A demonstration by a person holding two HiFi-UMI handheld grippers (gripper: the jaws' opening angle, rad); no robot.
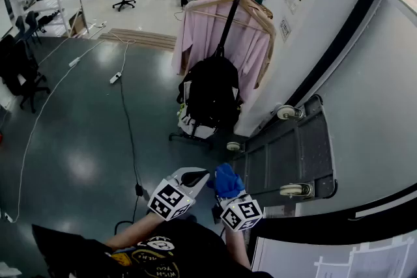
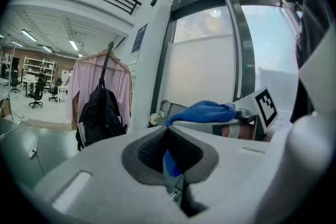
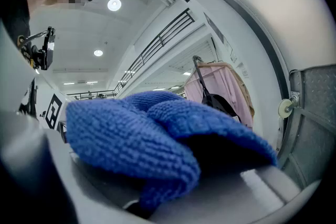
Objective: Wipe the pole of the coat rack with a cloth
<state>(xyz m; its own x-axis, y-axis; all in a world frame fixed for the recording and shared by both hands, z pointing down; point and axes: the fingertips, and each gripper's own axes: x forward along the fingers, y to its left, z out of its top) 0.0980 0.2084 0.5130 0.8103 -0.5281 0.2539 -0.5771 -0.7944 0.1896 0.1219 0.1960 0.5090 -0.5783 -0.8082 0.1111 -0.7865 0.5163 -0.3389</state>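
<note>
Right jaws on one cloth (image 3: 157,139)

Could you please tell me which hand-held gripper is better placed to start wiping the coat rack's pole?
The right. The right hand-held gripper is clamped on the blue cloth, and the coat rack pole stands ahead of it. The left hand-held gripper looks shut and sits beside the cloth.

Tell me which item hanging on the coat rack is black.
The backpack, which hangs low at the front. The shirt behind it is pale pink.
</note>
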